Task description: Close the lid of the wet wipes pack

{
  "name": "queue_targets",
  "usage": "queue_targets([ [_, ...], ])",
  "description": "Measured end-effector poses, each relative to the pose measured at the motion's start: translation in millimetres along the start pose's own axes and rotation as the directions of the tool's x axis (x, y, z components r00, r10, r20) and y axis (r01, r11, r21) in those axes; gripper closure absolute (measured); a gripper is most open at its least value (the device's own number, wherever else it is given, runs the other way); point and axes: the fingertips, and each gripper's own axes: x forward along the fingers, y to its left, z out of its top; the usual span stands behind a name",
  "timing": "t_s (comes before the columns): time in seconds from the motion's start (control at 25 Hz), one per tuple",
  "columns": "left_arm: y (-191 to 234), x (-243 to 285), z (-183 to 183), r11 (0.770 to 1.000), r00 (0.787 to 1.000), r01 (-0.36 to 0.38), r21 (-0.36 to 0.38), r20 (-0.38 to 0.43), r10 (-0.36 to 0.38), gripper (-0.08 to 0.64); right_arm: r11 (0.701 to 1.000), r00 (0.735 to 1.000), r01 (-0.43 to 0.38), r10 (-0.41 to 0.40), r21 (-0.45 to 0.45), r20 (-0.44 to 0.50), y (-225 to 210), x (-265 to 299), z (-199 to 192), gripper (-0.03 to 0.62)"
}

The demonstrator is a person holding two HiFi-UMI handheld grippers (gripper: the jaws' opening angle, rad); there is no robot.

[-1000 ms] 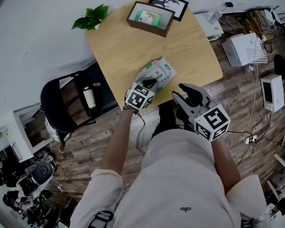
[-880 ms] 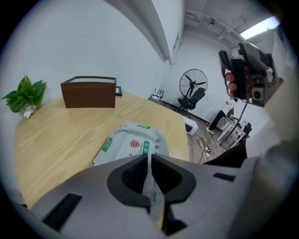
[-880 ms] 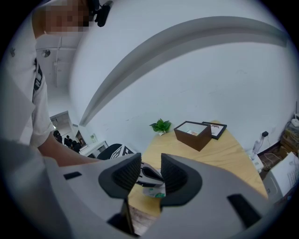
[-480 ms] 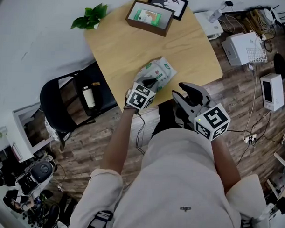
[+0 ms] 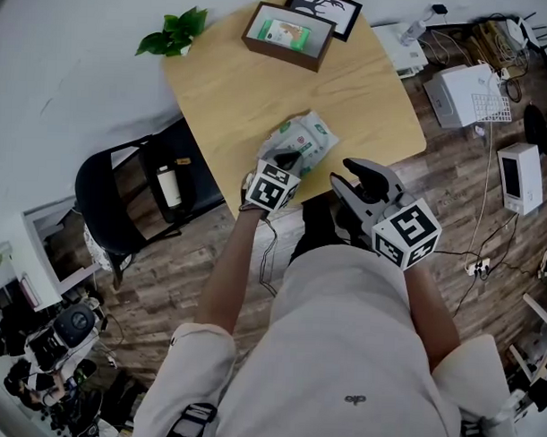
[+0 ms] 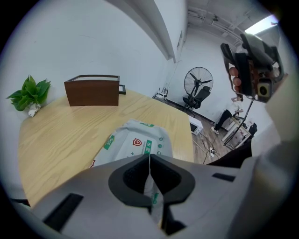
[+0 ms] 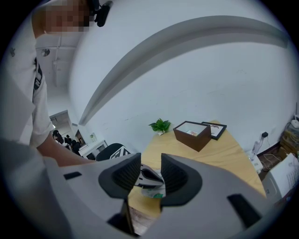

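The white and green wet wipes pack [image 5: 308, 138] lies on the round wooden table [image 5: 233, 86], near its front edge. My left gripper [image 5: 289, 158] points down onto the near end of the pack, its jaws pressed together with nothing visible between them. In the left gripper view the pack [image 6: 135, 142] stretches away just beyond the left gripper's [image 6: 149, 158] tips. My right gripper [image 5: 356, 176] hovers off the table edge to the right, open and empty. Through the right gripper's [image 7: 150, 173] gap I see the left gripper's tips on the pack [image 7: 156, 192].
A brown box [image 5: 289, 34] and a black picture frame [image 5: 324, 9] stand at the table's far side, and a small green plant [image 5: 175, 32] at its far left. A black chair [image 5: 131, 199] carrying a bottle [image 5: 170, 184] stands left of the table. White appliances and cables lie on the floor at right.
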Motion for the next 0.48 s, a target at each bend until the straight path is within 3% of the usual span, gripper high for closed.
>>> queue_targets([
  [0.48, 1.8, 1.8, -0.6, 0.999, 0.999, -0.047, -0.020, 0.006, 0.048, 0.548, 1.000, 1.000, -0.002, 0.002, -0.011, 0.019, 4.5, 2.1, 2.2, 0.462],
])
